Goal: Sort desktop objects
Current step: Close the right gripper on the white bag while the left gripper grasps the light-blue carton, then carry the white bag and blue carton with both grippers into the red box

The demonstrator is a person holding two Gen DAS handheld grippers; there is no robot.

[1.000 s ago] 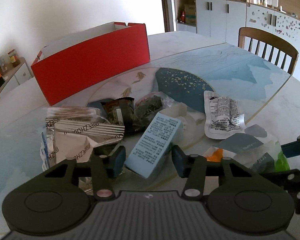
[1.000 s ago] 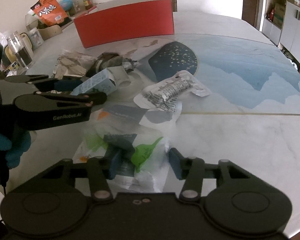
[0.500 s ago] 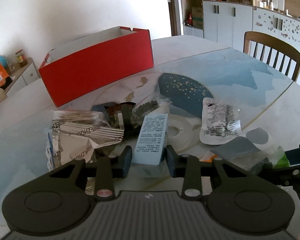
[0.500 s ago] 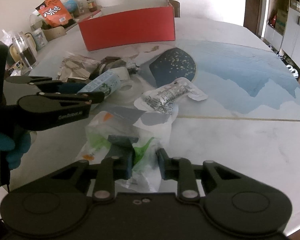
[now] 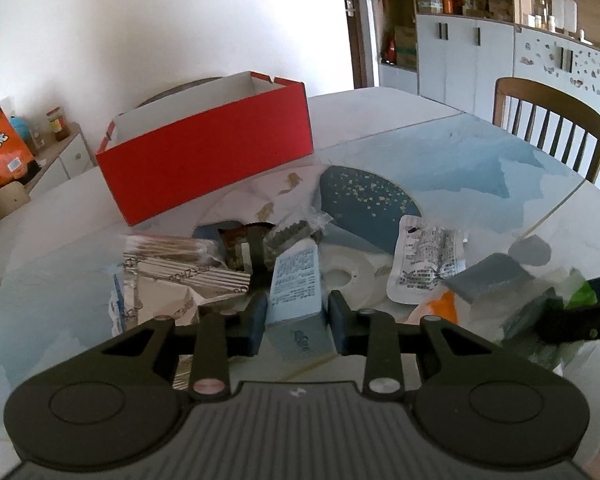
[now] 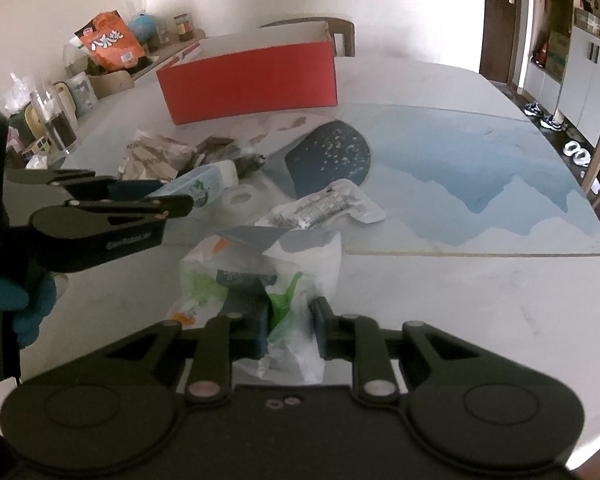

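My left gripper (image 5: 298,322) holds a light blue printed carton (image 5: 296,280) between its pads; the jaws are still closing and the pads press its sides. From the right wrist view the left gripper (image 6: 168,200) and carton (image 6: 200,188) hang tilted above the table. My right gripper (image 6: 291,330) is closing too, its pads pinching a clear plastic bag (image 6: 260,264) with green and grey contents. An open red box (image 5: 204,152) stands at the back of the table.
A white printed pouch (image 5: 424,260), silver foil packets (image 5: 172,280), dark snack packets (image 5: 260,240) and a white tape roll (image 5: 348,276) lie mid-table. A wooden chair (image 5: 552,120) stands far right. A glass jar (image 6: 60,120) and orange snack bag (image 6: 108,44) sit far left.
Both grippers' jaws have closed, the left onto the blue carton, the right onto the plastic bag. Both have risen a little, and the carton now points straight ahead.
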